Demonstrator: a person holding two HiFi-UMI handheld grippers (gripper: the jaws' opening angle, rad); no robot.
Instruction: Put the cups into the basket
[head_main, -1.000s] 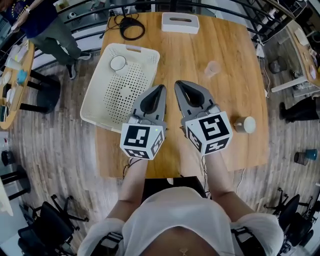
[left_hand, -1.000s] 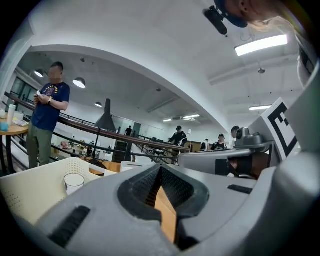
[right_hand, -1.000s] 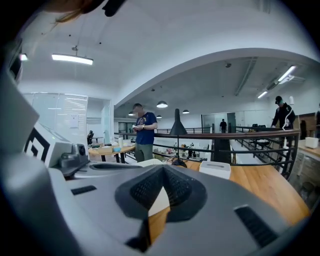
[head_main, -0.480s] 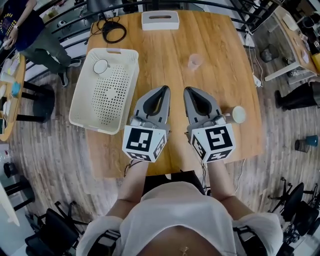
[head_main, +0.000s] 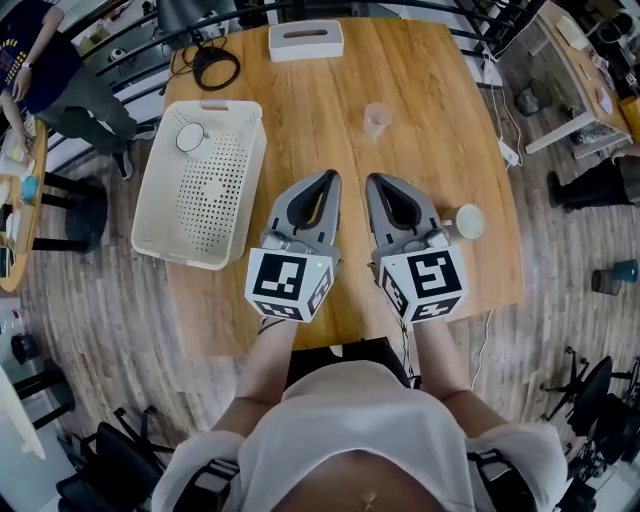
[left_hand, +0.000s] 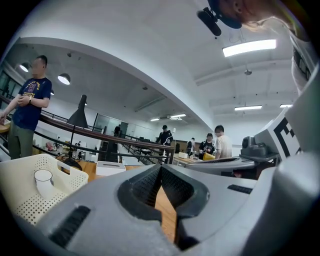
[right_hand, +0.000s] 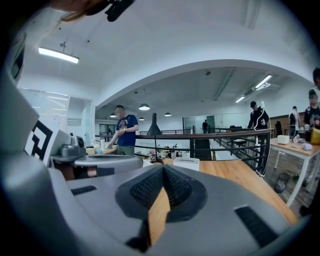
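L gripper (head_main: 325, 182) & R gripper (head_main: 377, 182): jaws together on both, nothing held, side by side above the table (head_main: 440, 90). Clear cup (head_main: 376, 118) ahead of R tips, well apart; tipped white cup (head_main: 466, 221) just right of R gripper. Basket (head_main: 160, 190) w/ small white cup (head_main: 190, 138) inside, left of L gripper.

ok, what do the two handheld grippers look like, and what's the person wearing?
Both the left gripper and right gripper are matte grey, with curved tapering tongs lined with dark ribbed pads. Each carries a white cube with black square markers. The person wears a white top.
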